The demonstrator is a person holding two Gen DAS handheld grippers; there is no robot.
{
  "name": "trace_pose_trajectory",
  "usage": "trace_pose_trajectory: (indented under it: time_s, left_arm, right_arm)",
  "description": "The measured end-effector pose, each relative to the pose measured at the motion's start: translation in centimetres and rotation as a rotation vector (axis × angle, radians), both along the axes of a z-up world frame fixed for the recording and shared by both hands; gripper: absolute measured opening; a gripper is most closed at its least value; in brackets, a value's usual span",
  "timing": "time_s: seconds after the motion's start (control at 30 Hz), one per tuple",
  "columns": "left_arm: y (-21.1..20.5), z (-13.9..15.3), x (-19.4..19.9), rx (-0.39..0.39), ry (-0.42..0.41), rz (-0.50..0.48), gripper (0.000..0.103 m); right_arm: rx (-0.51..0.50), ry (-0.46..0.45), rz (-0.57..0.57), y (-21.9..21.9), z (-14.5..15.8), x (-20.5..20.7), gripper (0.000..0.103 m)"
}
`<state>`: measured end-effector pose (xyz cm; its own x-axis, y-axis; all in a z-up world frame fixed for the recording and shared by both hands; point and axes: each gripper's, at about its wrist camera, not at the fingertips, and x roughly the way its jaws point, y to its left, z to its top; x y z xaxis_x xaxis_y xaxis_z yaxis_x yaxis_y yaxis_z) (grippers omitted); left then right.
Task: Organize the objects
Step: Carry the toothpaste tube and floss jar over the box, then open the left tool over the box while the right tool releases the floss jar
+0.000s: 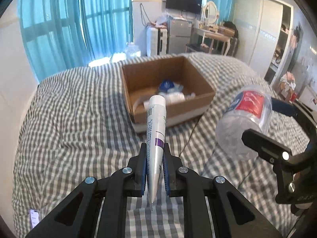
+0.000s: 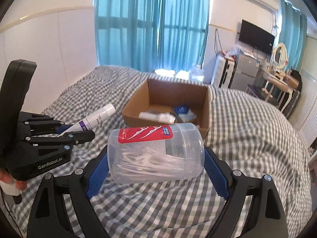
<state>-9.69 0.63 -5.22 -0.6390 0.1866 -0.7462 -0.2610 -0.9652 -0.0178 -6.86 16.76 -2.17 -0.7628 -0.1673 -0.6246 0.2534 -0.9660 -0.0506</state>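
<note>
My left gripper [image 1: 155,148] is shut on a white and purple tube [image 1: 156,127], held above the bed with its cap pointing at the cardboard box [image 1: 200,101]. The tube also shows in the right wrist view [image 2: 93,120]. My right gripper [image 2: 156,154] is shut on a clear plastic jar of floss picks [image 2: 156,152] with a red label, held on its side above the bed. The jar shows at the right of the left wrist view [image 1: 243,121]. The open box [image 2: 136,107] holds a blue-capped item [image 1: 167,84] and white containers [image 2: 156,117].
The box sits on a bed with a grey and white checked cover [image 1: 75,119]. Teal curtains [image 2: 154,23] hang behind. A small fridge [image 1: 179,33], a dressing table [image 1: 214,33] and a wardrobe [image 1: 257,29] stand beyond the bed.
</note>
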Motion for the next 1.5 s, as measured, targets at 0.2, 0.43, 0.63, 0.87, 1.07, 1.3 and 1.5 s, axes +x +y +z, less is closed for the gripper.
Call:
trace_pose_trajectory:
  time_s: [0.2, 0.43, 0.63, 0.87, 1.07, 1.3, 1.5]
  left_arm:
    - [0.6, 2.3, -2.8, 0.008, 0.034, -0.011, 0.013]
    - [1.1, 2.9, -8.2, 0.021, 0.036, -0.008, 0.013]
    - [1.9, 2.1, -13.3, -0.011, 0.026, -0.011, 0.013]
    - [2.6, -0.6, -19.1, -0.023, -0.014, -0.013, 0.013]
    - [3.5, -3.5, -22.5, -0.029, -0.048, -0.035, 0.013]
    - [4.0, -6.3, -24.2, -0.041, -0.089, -0.039, 0.013]
    - [3.9, -7.8, -24.4, -0.039, -0.111, -0.046, 0.014]
  right_arm:
    - [-0.026, 0.042, -0.009, 1.0, 2.6, -2.2, 0.089]
    - [-0.047, 0.055, -0.045, 2.1, 4.0, -7.8, 0.089]
    - [-0.064, 0.052, -0.068, 2.7, 3.6, -13.8, 0.089]
    - [-0.044, 0.023, -0.079, 2.7, 2.1, -21.1, 0.089]
    - [-0.031, -0.019, -0.093, 3.2, -0.5, -25.8, 0.089]
    - [-0.014, -0.064, -0.087, 3.2, -3.8, -28.5, 0.089]
    - [-0.021, -0.076, -0.081, 3.3, -5.4, -28.6, 0.089]
